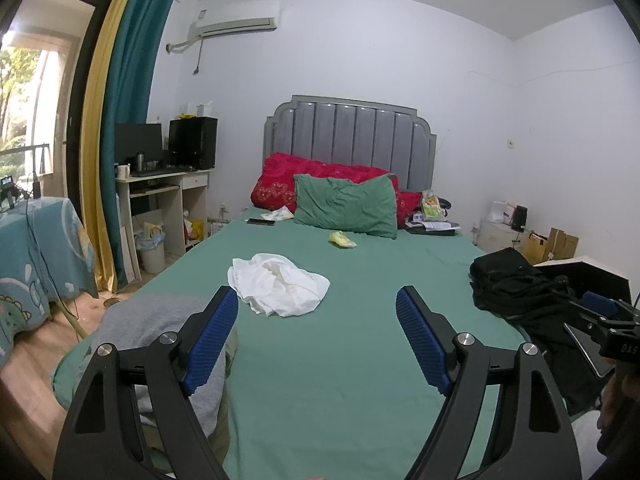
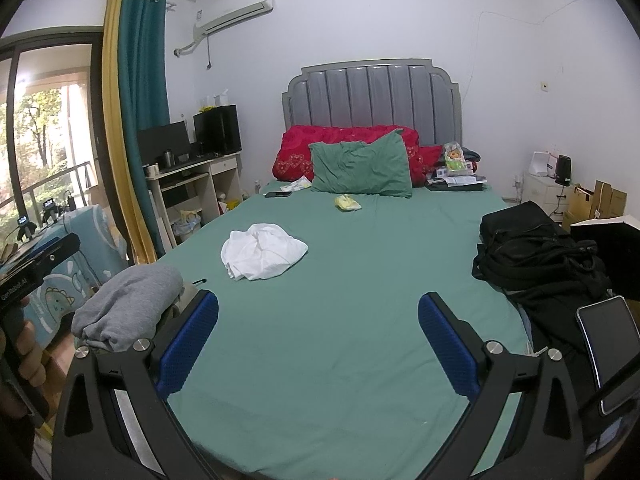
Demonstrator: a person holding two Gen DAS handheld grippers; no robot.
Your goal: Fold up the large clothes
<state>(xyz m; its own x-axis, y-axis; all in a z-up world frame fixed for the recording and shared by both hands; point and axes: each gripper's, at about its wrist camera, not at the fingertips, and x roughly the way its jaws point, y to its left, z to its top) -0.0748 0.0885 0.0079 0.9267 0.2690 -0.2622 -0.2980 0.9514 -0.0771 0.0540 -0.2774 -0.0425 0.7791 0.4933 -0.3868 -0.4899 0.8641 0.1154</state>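
Green bed: crumpled white garment mid-sheet; left claw, right claw both released, hovering, empty

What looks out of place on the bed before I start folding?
The white garment lies crumpled in a heap mid-bed, not spread flat. A phone, a small yellow item and loose papers sit near the green pillow. A black bag slumps over the right edge. Both grippers, left and right, are open and empty.
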